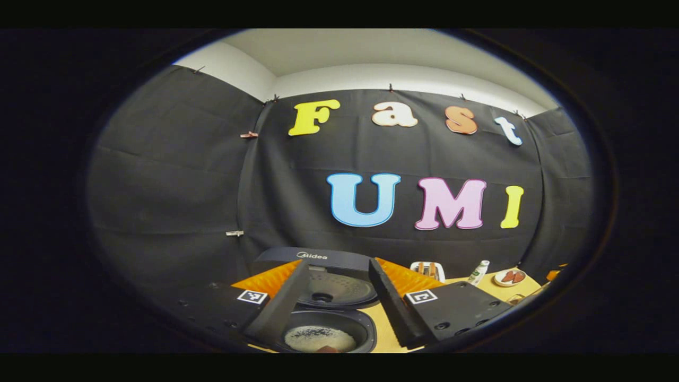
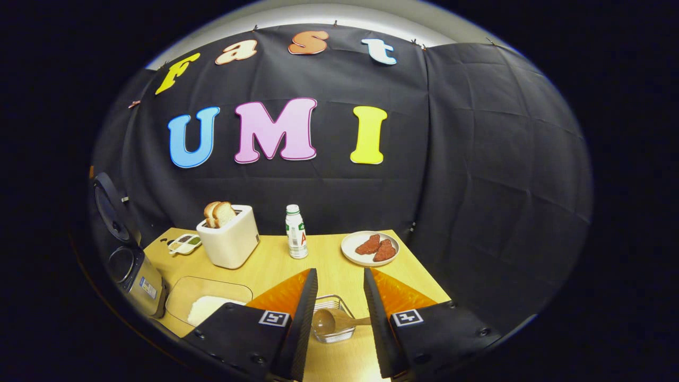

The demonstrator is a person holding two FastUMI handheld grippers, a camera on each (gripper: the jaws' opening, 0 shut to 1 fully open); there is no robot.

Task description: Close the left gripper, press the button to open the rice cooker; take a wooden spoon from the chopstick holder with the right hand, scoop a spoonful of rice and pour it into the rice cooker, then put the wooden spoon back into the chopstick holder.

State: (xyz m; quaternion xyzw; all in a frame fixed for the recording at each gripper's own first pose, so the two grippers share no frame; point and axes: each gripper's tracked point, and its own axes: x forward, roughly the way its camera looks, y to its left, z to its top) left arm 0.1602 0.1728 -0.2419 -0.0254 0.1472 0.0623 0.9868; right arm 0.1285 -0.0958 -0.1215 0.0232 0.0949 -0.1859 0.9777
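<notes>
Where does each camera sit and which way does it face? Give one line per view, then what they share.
Left gripper view: rides on the left gripper, above the open rice cooker, facing the booth wall; its own open fingers show at the bottom.
Right gripper view: rides on the right gripper, facing across the table to the wall; its open fingers flank the wooden spoon in the wire holder.
Shared: the rice cooker, toaster, bottle and plate.
</notes>
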